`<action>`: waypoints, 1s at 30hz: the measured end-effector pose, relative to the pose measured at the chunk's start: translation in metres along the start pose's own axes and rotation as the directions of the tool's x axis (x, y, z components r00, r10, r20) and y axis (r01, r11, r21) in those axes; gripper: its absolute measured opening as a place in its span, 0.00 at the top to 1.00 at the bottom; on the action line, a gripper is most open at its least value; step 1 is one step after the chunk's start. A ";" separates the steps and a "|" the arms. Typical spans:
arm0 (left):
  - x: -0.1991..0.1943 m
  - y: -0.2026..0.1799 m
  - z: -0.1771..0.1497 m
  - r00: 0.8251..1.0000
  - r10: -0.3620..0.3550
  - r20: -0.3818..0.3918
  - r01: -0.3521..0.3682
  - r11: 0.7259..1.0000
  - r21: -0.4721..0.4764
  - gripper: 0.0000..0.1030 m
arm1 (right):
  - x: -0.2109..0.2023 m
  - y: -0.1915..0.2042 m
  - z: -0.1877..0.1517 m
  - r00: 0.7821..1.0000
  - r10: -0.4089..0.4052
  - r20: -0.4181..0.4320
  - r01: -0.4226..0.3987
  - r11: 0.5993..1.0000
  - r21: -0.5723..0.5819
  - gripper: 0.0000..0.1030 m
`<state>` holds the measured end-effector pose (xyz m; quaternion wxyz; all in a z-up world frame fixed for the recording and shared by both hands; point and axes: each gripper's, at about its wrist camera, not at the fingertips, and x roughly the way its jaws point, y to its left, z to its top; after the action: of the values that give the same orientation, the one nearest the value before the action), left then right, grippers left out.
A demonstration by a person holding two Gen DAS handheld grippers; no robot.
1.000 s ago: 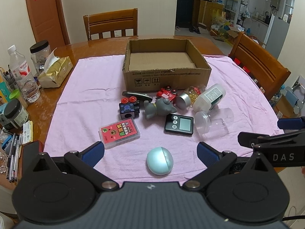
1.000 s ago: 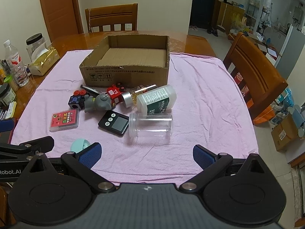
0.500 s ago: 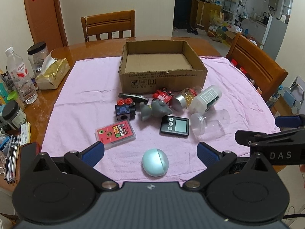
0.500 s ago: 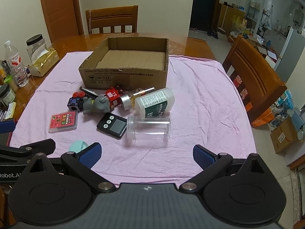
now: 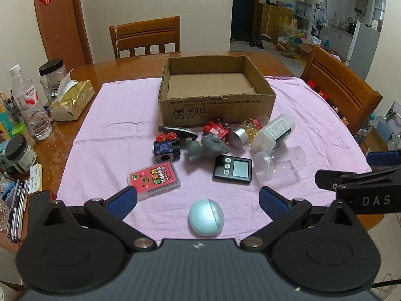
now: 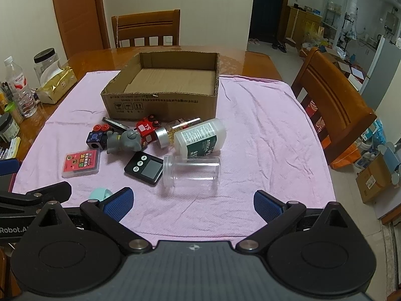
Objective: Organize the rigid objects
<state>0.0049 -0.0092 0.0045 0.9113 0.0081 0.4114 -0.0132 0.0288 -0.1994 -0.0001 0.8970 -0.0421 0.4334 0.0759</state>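
An empty cardboard box [image 5: 217, 107] [image 6: 160, 104] stands on a pink cloth. In front of it lie a pale blue egg-shaped object [image 5: 206, 217], a red card case [image 5: 154, 180], a black timer [image 5: 232, 169], a clear jar [image 6: 192, 172], a white bottle [image 6: 200, 138], a capsule bottle [image 5: 246, 131], a grey toy [image 5: 207, 147], a red toy [image 5: 216, 130] and a dark cube toy [image 5: 167, 147]. My left gripper [image 5: 198, 202] is open, just above the blue egg. My right gripper [image 6: 193, 202] is open, short of the clear jar.
The table's left edge holds a tissue pack [image 5: 71, 102], a water bottle [image 5: 30, 102], jars [image 5: 20, 154] and pens [image 5: 16, 200]. Wooden chairs stand behind [image 5: 145, 36] and to the right [image 6: 333, 105]. The pink cloth [image 6: 263, 135] is bare on the right.
Both grippers have drawn back and risen slightly, so the objects look a little farther away. Both stay open and nothing on the cloth has moved.
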 end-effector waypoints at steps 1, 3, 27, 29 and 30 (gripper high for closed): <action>0.001 0.000 0.000 1.000 -0.001 -0.001 0.001 1.000 -0.001 0.01 | 0.000 0.000 0.000 1.000 -0.001 0.000 0.001 1.000 -0.002 0.00; 0.001 0.000 -0.001 1.000 -0.002 0.001 0.002 1.000 -0.002 0.01 | 0.002 0.000 0.000 1.000 -0.001 -0.002 0.001 1.000 -0.004 0.00; 0.044 0.018 -0.019 1.000 0.004 -0.021 -0.005 0.998 -0.064 0.01 | 0.045 -0.012 -0.012 0.998 0.065 -0.018 -0.065 0.998 -0.022 0.00; 0.049 0.022 -0.021 1.000 0.002 -0.028 -0.004 0.997 -0.076 0.01 | 0.052 -0.013 -0.013 0.997 0.071 -0.022 -0.071 0.997 -0.022 0.00; 0.051 0.024 -0.021 0.999 0.005 -0.033 -0.007 0.997 -0.078 0.01 | 0.055 -0.014 -0.014 0.997 0.072 -0.023 -0.073 0.997 -0.024 0.00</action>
<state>0.0235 0.0142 -0.0478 0.9042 -0.0260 0.4262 0.0056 0.0545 -0.2093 -0.0516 0.8882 -0.0385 0.4435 0.1134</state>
